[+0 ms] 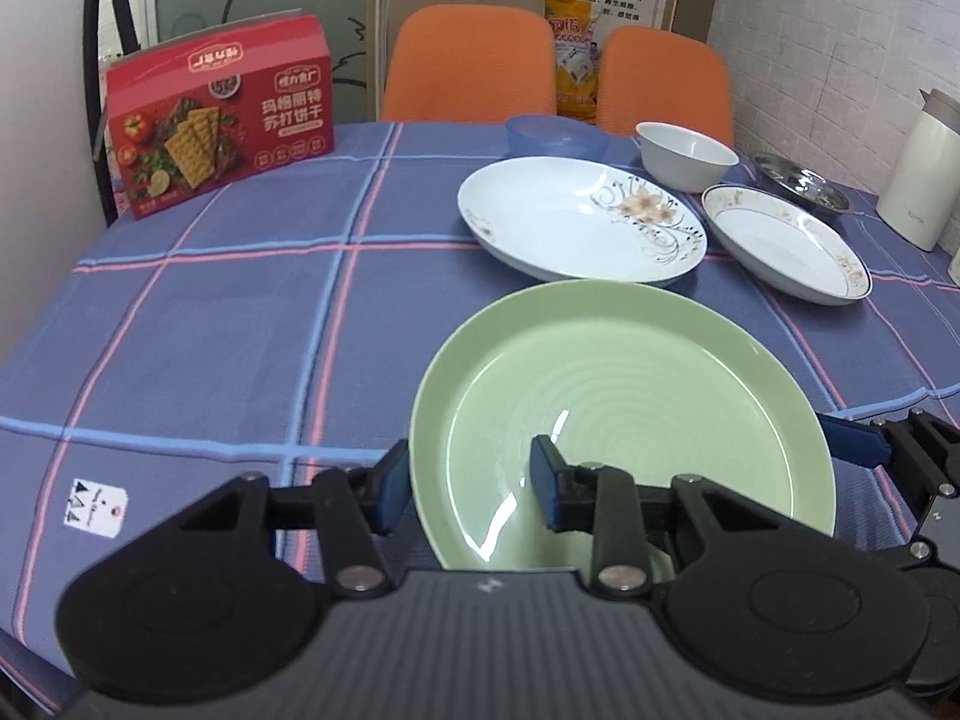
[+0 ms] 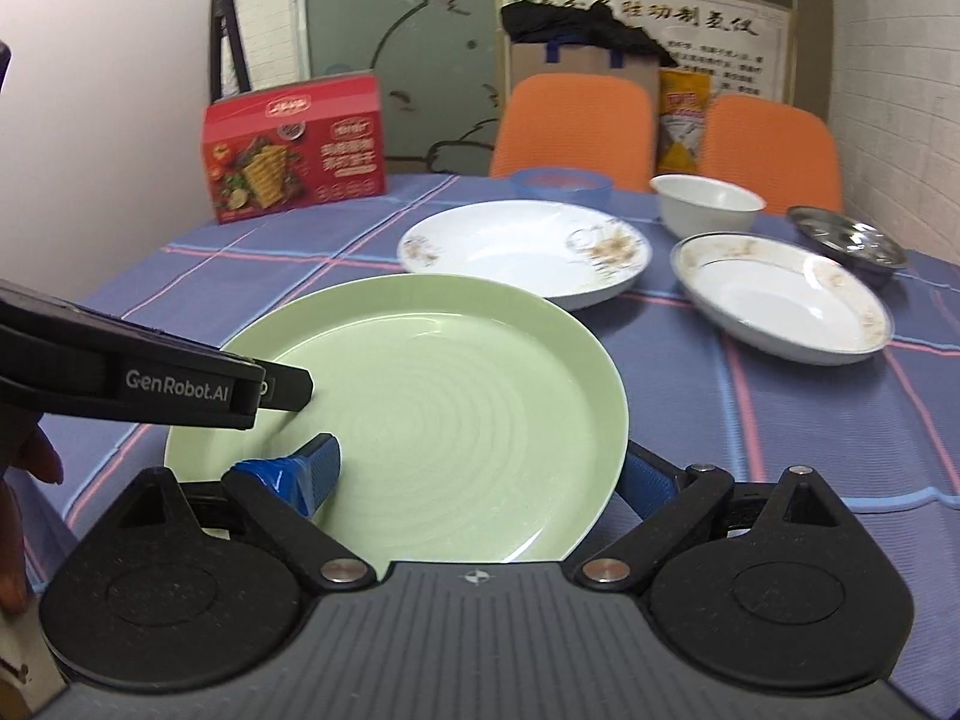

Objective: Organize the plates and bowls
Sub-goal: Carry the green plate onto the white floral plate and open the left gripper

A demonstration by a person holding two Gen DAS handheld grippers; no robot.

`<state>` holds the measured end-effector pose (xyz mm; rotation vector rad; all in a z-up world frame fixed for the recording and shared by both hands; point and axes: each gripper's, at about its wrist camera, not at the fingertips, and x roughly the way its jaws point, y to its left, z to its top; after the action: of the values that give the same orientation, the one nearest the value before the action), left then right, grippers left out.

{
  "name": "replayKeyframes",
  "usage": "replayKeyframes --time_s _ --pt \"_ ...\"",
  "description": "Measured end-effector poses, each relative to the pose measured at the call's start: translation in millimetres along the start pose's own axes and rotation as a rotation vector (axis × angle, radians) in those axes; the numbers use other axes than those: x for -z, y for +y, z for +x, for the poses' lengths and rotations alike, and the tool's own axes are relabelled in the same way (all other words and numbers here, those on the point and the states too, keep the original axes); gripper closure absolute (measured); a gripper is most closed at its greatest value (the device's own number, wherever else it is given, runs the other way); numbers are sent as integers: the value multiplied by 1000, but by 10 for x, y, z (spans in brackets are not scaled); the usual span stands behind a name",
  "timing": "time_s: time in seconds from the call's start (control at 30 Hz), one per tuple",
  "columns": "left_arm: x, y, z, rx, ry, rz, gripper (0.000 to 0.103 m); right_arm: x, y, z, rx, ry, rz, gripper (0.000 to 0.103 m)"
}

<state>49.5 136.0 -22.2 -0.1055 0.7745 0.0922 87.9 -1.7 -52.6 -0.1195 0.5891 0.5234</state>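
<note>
1. Counted on the table (image 1: 210, 312): one green plate (image 1: 630, 396), two white patterned plates, the larger floral plate (image 1: 576, 216) and the smaller rimmed plate (image 1: 786, 240), one white bowl (image 1: 684, 156), one blue bowl (image 1: 555, 135), one steel dish (image 1: 801, 183), one red cracker box (image 1: 219, 114), one white kettle (image 1: 921, 174). Two orange chairs (image 1: 468, 66) stand behind the far edge.
2. The green plate lies near the near edge of the table. The left gripper (image 1: 462, 486) is spread wide, its fingers straddling the plate's left rim, one outside, one over the plate.
3. The right gripper (image 2: 480, 474) is likewise spread, straddling the right rim.
4. Whether either finger touches the plate is unclear; the kettle is cut off at the picture's edge.
</note>
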Motion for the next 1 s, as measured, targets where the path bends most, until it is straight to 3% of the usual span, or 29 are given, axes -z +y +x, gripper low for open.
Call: replayKeyframes --time_s 0.37,0.4,0.43,0.57,0.6,0.73,1.0 --pt "3 62 193 32 2 -3 68 29 63 201 22 45 11 17" --pt "5 81 192 46 10 -12 52 27 71 200 23 46 8 17" --pt "7 96 188 61 14 -20 43 24 72 199 12 50 6 17" --pt "-38 211 53 41 -42 -35 35 2 5 82 -34 46 -3 20" --pt "-80 253 26 35 -55 -45 25 -30 -60 -5 -23 11 20 18" --pt "-386 393 10 53 -103 -87 24 -279 -338 -186 2 -78 84 18" --pt "-958 497 451 52 -90 -103 23 -765 -549 526 -86 21 79 18"
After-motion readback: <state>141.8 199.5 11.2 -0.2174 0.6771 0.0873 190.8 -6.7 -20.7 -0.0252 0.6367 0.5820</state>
